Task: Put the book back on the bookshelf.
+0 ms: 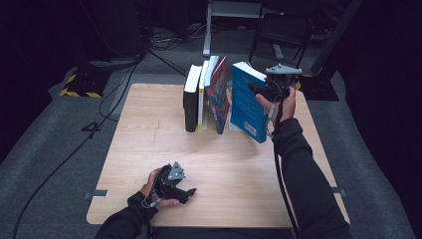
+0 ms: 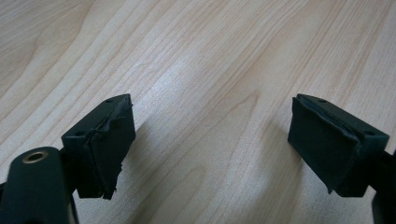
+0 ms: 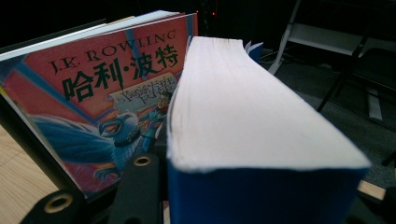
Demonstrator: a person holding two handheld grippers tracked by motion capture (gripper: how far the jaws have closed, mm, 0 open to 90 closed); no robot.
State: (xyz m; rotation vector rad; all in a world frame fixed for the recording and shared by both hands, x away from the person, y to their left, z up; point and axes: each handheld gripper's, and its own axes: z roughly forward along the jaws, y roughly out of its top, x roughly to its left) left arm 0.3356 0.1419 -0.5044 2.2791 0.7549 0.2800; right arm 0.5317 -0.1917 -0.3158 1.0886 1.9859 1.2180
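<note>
A thick blue book stands tilted at the right end of a row of books at the table's far side. My right gripper is shut on its upper edge. In the right gripper view the blue book's white page edge runs away from me between the jaws. Close on its left is a red-covered book with Chinese lettering. That red book leans in the row beside a white-spined book and a black one. My left gripper rests open near the front left of the table, and bare wood lies between its pads.
The wooden table has bare room in its middle and at its left. Beyond the far edge stand a black chair and a metal stand. Cables run over the grey floor at the left.
</note>
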